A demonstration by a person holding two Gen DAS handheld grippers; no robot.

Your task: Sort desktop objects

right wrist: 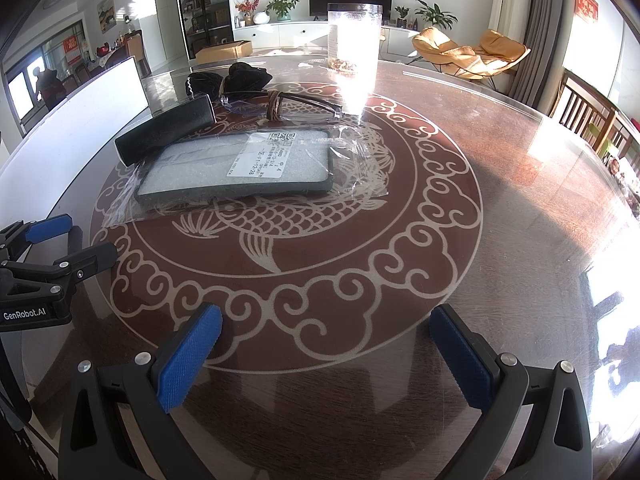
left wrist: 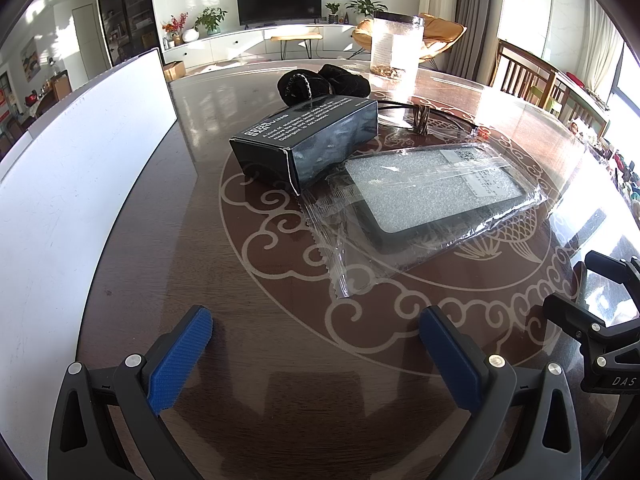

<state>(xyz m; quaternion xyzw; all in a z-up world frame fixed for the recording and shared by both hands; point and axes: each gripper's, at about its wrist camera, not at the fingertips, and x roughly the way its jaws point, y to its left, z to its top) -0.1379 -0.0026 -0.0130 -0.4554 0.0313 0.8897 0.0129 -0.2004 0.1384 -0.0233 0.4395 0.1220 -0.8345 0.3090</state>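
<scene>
A black printed box (left wrist: 308, 142) (right wrist: 166, 128) lies on the brown patterned table. Right beside it is a phone case in a clear plastic bag (left wrist: 430, 196) (right wrist: 240, 168). Behind them lie glasses with dark arms (left wrist: 420, 118) (right wrist: 272, 106) and a black fabric bundle (left wrist: 324, 82) (right wrist: 232, 78). My left gripper (left wrist: 316, 330) hovers open in front of the box and bag, holding nothing. My right gripper (right wrist: 326, 326) is open over bare table, to the right of the left gripper (right wrist: 52, 240), which shows at its view's left edge.
A clear plastic jar (left wrist: 396, 46) (right wrist: 354, 40) stands at the table's far side in bright glare. A white board-like panel (left wrist: 68, 184) (right wrist: 96, 88) runs along the left edge of the table. Wooden chairs (left wrist: 532, 76) stand to the right.
</scene>
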